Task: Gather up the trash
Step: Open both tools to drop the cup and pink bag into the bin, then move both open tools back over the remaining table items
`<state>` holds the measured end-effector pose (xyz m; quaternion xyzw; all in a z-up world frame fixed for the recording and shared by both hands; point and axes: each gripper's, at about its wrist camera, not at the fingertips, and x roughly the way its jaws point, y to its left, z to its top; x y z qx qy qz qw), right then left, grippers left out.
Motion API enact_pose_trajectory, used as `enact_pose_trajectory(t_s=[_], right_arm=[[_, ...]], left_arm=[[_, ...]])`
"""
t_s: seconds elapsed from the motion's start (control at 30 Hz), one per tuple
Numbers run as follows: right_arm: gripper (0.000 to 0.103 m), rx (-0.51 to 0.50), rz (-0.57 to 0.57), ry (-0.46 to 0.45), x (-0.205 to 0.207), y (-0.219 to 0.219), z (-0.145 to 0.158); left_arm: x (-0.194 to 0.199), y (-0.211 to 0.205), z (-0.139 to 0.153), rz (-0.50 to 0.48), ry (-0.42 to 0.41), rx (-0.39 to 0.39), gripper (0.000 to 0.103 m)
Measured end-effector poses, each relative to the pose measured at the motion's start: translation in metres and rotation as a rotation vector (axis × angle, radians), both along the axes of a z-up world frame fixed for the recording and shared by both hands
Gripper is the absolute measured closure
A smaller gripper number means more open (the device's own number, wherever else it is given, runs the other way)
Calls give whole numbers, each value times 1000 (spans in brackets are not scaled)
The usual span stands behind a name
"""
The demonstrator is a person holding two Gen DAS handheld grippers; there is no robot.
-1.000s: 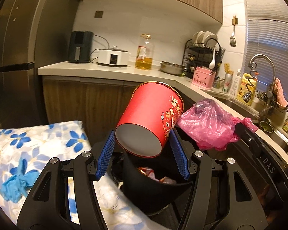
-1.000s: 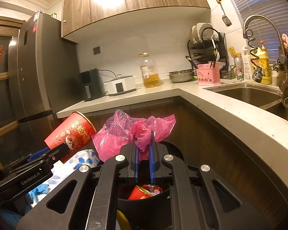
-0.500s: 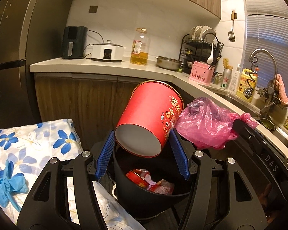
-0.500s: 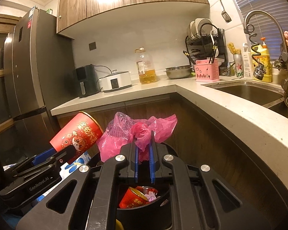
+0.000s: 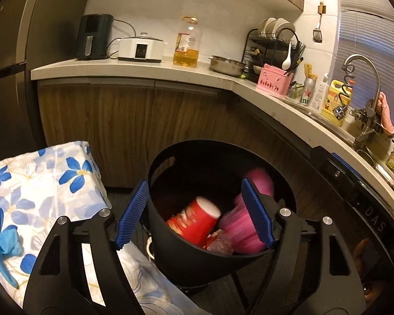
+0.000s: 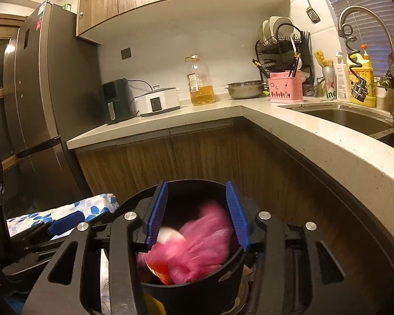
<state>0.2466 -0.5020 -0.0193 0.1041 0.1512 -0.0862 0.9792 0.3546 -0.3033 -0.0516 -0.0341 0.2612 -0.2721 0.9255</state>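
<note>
Jaws apart on both your grippers, left (image 5: 194,211) & right (image 6: 197,212), nothing held. Red cup (image 5: 194,223) & pink bag (image 6: 197,244), both blurred, sit inside black bin (image 5: 205,260). "DAS" reads on right gripper's body; green can (image 6: 328,84) label only partly legible.

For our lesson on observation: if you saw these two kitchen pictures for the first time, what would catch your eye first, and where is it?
First, the black bin low in the middle, with a blurred red cup and a pink plastic bag inside it. Next, the blue-padded jaws of both grippers, wide open around the bin. Then the blue-flowered cloth at the left.
</note>
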Motion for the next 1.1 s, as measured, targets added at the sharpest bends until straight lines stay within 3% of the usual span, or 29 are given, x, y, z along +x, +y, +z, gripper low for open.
enact_pose_trajectory(t_s=[0.1,0.33,0.47,0.83,1.1], right_arm=[[51,2,0,7,-3,-1,-1],[25,20,4,31,-16,7,-7],[18,0,15,37,-24,20,-9],[14,-4,54,40,-49,73,-11],[14,7,137,55,-50,128,-17]], left_arm=[[-2,6,-1,22,5,-3,24],[-22,40,-8,142,2,35,10],[-40,64,-9,220,-13,61,6],[-101,156,-7,408,-30,34,6],[-132,214,-8,506,-43,60,6]])
